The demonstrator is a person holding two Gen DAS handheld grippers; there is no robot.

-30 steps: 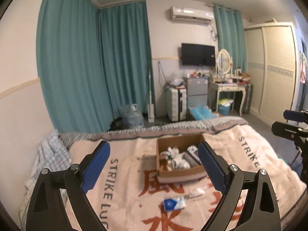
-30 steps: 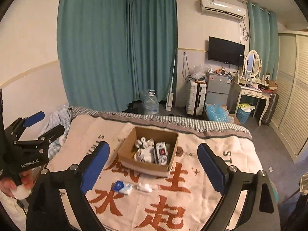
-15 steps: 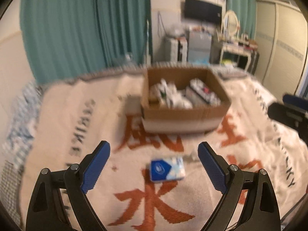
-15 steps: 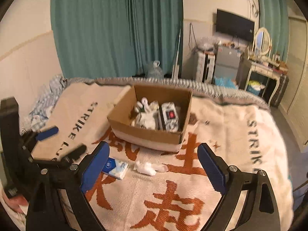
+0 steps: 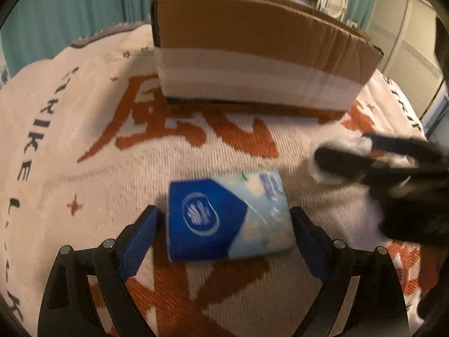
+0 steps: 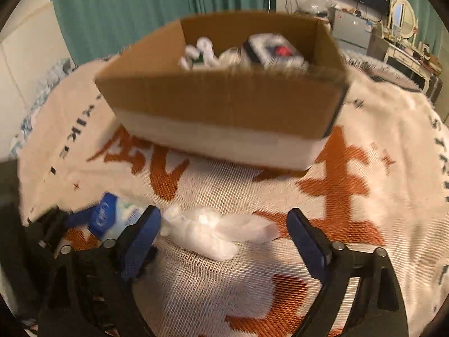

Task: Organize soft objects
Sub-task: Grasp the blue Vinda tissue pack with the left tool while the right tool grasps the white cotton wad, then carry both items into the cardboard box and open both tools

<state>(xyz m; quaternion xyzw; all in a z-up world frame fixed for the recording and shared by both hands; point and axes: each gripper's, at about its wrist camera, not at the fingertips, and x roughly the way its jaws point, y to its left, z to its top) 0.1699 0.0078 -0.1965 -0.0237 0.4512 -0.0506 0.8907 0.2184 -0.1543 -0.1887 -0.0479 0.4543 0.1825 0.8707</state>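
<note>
A blue and white tissue pack (image 5: 227, 219) lies on the bed blanket between the open jaws of my left gripper (image 5: 224, 224); it also shows in the right wrist view (image 6: 112, 219). A white crumpled soft item (image 6: 213, 230) lies between the open jaws of my right gripper (image 6: 223, 227), and shows in the left wrist view (image 5: 345, 154) with the right gripper (image 5: 393, 168) around it. Whether the pads touch either item I cannot tell. The cardboard box (image 6: 224, 106) (image 5: 252, 45) stands just behind, holding several soft items.
The bed is covered by a cream blanket (image 6: 350, 168) with orange characters. Teal curtains (image 6: 140, 5) hang behind the bed. A fridge (image 6: 350, 31) and dressing table (image 6: 407, 53) stand at the far right.
Both grippers have come down from high above the bed to the blanket. The left now straddles the tissue pack and the right straddles the white item.
</note>
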